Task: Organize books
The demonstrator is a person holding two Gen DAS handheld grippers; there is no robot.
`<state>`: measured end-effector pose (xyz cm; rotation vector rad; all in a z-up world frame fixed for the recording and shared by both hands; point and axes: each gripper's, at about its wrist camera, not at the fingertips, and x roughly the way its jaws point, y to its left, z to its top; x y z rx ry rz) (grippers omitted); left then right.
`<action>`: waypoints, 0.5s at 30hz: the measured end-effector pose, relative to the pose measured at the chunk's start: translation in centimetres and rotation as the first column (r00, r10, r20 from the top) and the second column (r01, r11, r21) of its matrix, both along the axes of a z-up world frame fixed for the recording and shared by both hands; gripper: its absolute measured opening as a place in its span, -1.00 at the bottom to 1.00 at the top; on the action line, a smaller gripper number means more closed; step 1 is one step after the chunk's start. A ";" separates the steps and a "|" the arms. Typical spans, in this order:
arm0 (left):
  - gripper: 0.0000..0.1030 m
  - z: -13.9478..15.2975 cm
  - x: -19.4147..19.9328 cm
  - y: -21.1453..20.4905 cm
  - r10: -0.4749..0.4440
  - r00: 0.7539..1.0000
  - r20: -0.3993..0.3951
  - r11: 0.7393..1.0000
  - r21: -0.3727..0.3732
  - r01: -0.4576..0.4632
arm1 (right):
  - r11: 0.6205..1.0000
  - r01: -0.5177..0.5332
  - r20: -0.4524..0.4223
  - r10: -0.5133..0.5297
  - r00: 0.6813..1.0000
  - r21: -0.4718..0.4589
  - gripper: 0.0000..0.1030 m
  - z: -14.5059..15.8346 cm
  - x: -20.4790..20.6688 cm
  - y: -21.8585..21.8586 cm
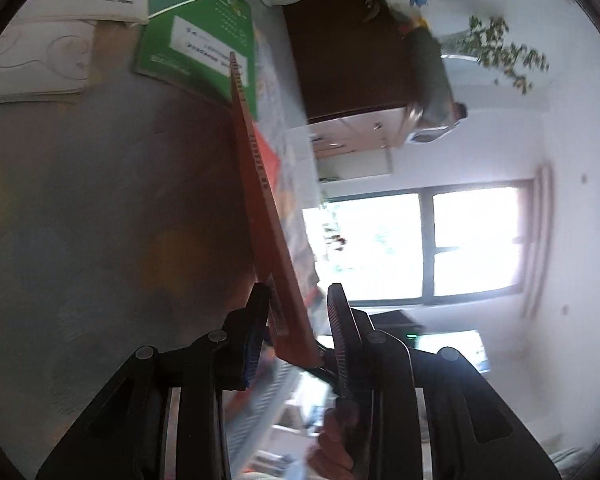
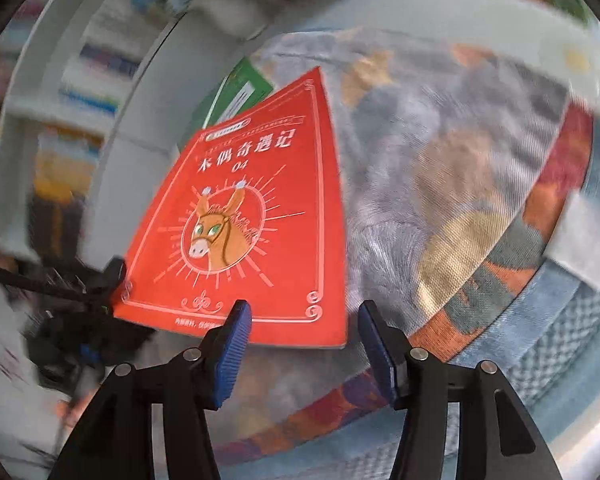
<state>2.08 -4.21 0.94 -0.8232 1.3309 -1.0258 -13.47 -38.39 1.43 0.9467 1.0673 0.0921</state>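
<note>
Right gripper [image 2: 304, 320] sitting nearest the lens, jaws standing apart, gripping nothing; red book [image 2: 256, 216] lower edge lying just ahead of the blue pads [image 2: 230, 344], left pad overlapping that edge in view, contact not clear. Left gripper [image 1: 298, 312] pinching the same red book [image 1: 260, 208] at one corner, jaws narrow, pads pressing both covers. Seen from the right wrist, that left gripper [image 2: 112, 280] clamping the lower-left corner of the cover. Book hanging tilted above the patterned rug [image 2: 460, 200], front cover facing the right gripper, title end pointing away and up, long axis running away from both tools. From the left wrist, book showing edge-on, spine running forward toward the green book [image 1: 204, 40] lying flat at the far end of the surface, white books [image 1: 40, 60] beside it. Left hand nearer and carrying; right free, standing off the bottom edge. Judging next: likely carrying toward the green book or the blurred shelf [image 2: 72, 100] at left.
</note>
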 end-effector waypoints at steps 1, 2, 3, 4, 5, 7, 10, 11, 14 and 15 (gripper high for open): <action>-0.50 -0.1 0.3 0.0 0.006 1.000 -0.019 1.000 -0.026 -0.006 | 0.998 0.019 0.005 -0.020 1.000 0.055 0.05 -0.3 0.0 -0.5; -0.50 -0.3 0.5 0.1 0.019 0.999 -0.039 0.999 -0.042 -0.020 | 0.991 0.039 0.015 -0.041 0.999 0.130 0.05 -0.8 0.1 -0.9; -0.50 -0.4 0.7 0.2 0.029 0.998 -0.050 0.999 -0.044 -0.031 | 0.982 0.050 0.021 -0.054 0.998 0.183 0.06 -1.3 0.1 -1.1; -0.50 -0.6 0.8 0.4 0.043 0.997 -0.061 0.998 -0.043 -0.045 | 0.972 0.056 0.023 -0.063 0.998 0.228 0.07 -1.9 0.2 -1.2; -0.50 -0.7 0.9 0.4 0.050 0.996 -0.069 0.998 -0.043 -0.053 | 0.964 0.062 0.019 -0.069 0.997 0.259 0.07 -2.4 0.4 -1.2; -0.50 -0.9 0.9 0.5 0.045 0.995 -0.086 0.997 -0.058 -0.050 | 0.950 0.074 0.025 -0.085 0.996 0.303 0.07 -2.9 0.5 -1.3; -0.50 -1.6 0.8 0.6 0.032 0.992 -0.124 0.996 -0.078 -0.042 | 0.919 0.088 0.029 -0.107 0.994 0.385 0.07 -3.6 0.9 -1.6; -0.50 -1.8 0.7 0.5 0.032 0.992 -0.124 0.997 -0.061 -0.039 | 0.915 0.093 0.033 -0.114 0.993 0.392 0.07 -3.8 1.4 -1.6; -0.50 -1.8 0.7 0.8 0.045 0.998 -0.042 0.992 0.121 -0.039 | 0.925 0.084 0.046 -0.109 0.993 0.371 -0.32 -3.5 2.5 -1.2; -0.53 -1.7 0.6 0.6 0.041 0.999 -0.013 0.981 0.190 -0.038 | 0.933 0.074 0.055 -0.100 0.993 0.352 -0.51 -3.1 2.6 -0.9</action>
